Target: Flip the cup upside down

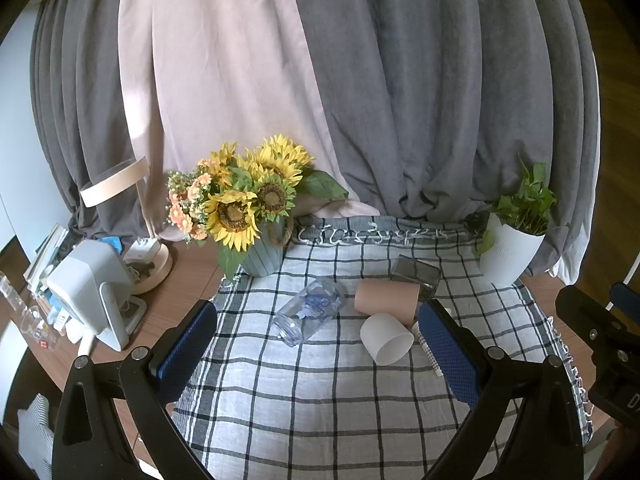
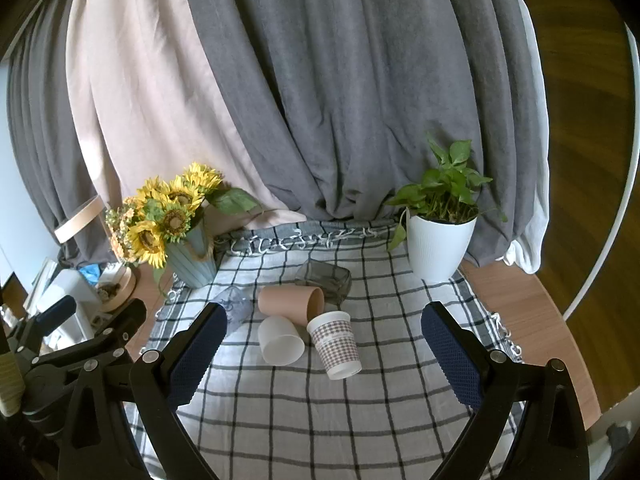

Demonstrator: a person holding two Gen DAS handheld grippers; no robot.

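On checked cloth [image 2: 320, 400], patterned cup [image 2: 335, 344] upside down

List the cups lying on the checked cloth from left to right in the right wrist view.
Clear glass with blue print → white cup → checked paper cup. The tan cup and the smoked glass overlap these, so I leave them out.

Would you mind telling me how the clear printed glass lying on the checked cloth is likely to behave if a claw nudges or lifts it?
The clear glass lies on its side, so a nudge would probably roll it, though the checked cloth may damp that. Its smooth wall looks slippery. If real glass, it is likely heavier and more fragile than the white cup nearby.
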